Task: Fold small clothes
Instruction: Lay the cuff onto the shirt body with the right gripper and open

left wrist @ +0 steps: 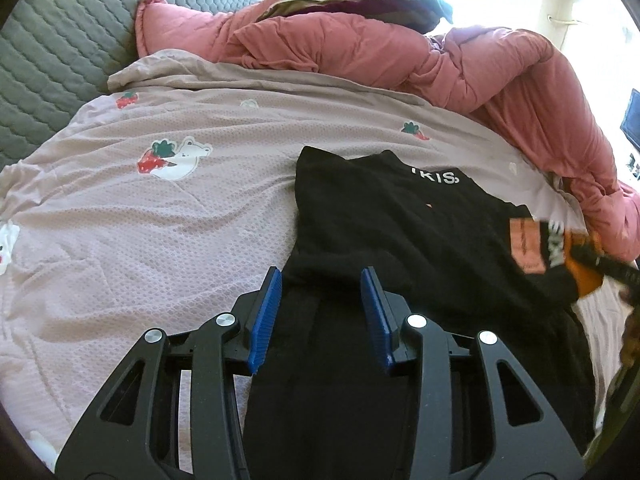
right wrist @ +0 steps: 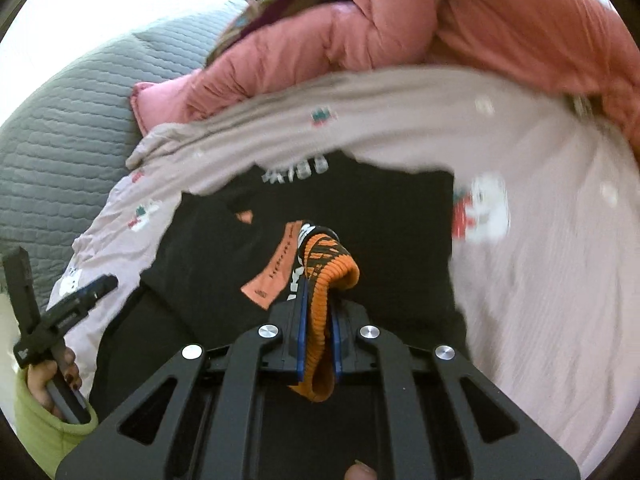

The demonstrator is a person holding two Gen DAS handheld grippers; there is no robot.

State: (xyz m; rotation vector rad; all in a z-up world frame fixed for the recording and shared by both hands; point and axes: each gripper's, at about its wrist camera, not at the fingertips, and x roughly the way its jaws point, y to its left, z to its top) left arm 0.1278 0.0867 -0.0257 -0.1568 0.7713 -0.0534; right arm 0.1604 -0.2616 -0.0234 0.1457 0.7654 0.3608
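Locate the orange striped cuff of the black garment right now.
In the right wrist view the orange striped cuff is clamped between the pads of the right hand-held gripper, just above the black garment spread on the pale pink bedsheet.

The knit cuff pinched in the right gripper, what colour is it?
Orange knit cuff with black stripes; the right wrist view shows it best.

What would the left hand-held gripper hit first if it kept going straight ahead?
Most likely the black garment on the bed: the left hand-held gripper points down at it, fingers apart. Depth is unclear.
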